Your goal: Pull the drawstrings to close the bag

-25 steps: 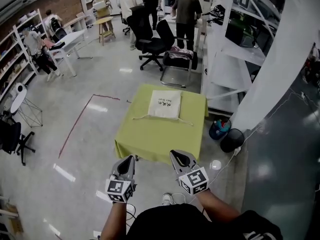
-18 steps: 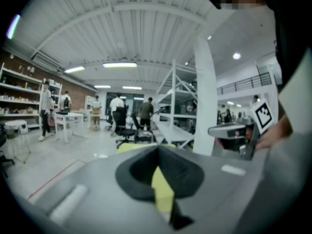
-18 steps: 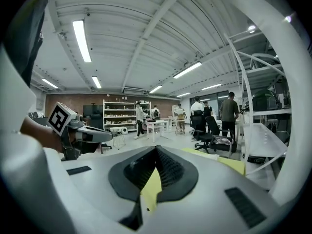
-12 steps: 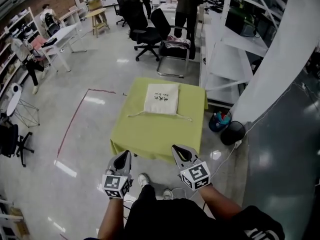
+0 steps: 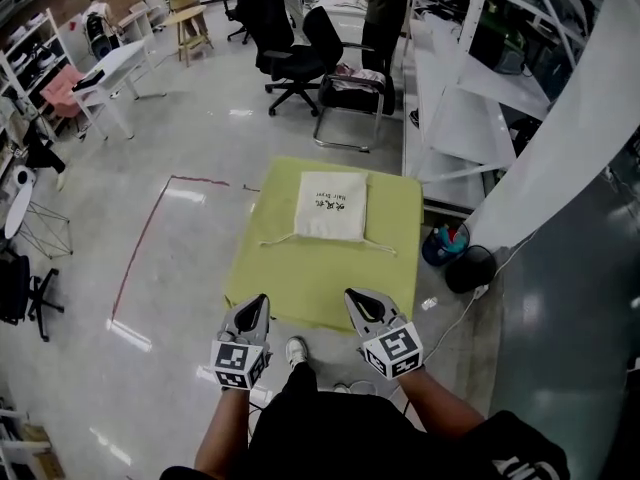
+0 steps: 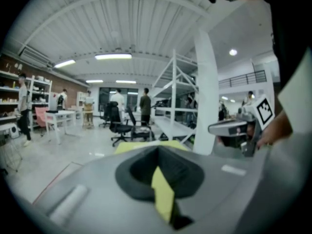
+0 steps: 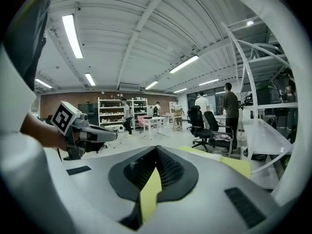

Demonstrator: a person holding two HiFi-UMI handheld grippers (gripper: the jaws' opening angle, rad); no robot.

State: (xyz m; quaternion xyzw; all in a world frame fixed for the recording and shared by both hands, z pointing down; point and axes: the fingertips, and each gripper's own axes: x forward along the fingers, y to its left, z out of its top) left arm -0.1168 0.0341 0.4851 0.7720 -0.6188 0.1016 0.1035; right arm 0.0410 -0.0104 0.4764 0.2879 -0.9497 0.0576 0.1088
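Left gripper (image 5: 256, 306) and right gripper (image 5: 358, 302) were carried nearer the green table (image 5: 300, 283); both clenched, empty (bag (image 5: 333, 206) lies flat, untouched).

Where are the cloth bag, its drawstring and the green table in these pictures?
cloth bag (image 5: 333, 208): head view, middle of the cream fabric.
drawstring (image 5: 380, 245): head view, cord trailing out past the bag's near edge.
green table (image 5: 300, 280): head view, bare cloth nearest the person.

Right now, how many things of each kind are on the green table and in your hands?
Bag: 1
Drawstrings: 2
Grippers: 2 (left gripper, right gripper), both shut and empty
Total: 5
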